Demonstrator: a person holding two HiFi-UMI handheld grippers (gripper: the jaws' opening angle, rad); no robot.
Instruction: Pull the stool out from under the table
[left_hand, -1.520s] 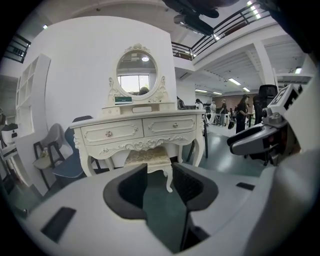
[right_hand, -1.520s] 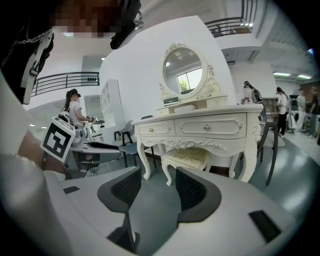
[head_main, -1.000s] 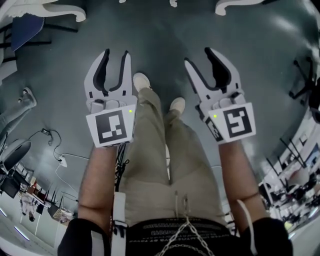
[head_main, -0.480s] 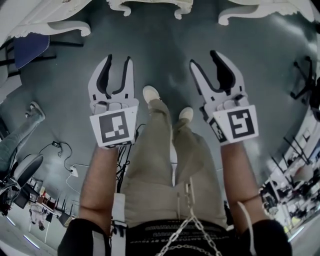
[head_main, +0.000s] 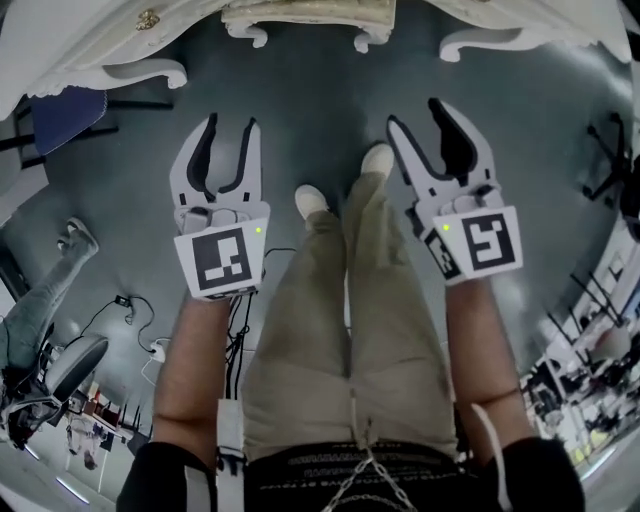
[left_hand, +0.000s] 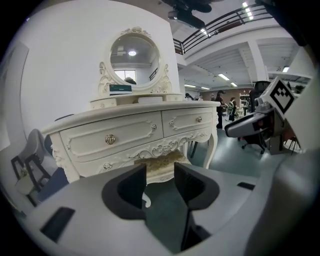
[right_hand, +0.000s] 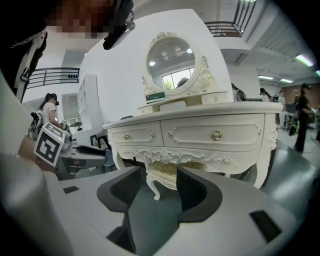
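1. While the stool sits tucked under the worktop at 12 o'clock in the head view, well apart from both tools, nothing is gripped yet. The left gripper at 11 o'clock and the right gripper at 1 o'clock both have their jaws apart and empty. Only this view shows the person's shoes between the grippers and the loose cables on the floor at 8 o'clock. I judge that a foot could snag there, or kick the stool on the way in.

2. In the left gripper view, the jaws stand apart and have just been opening. Nothing is between them; the distant stool is merely framed at 12 o'clock, beneath the carved apron. This view best shows how low that apron hangs over the seat, so a high reach would likely strike the worktop instead. The mirror on top could rattle if the worktop is bumped.

3. In the right gripper view, the jaws are likewise apart and empty. Unlike the other views, it shows the stool's curved leg at 6 o'clock and the worktop's own leg at 3 o'clock. A crooked pull could, I think, catch one against the other. Clamping only the cushion's edge may let the stool slip or tip.
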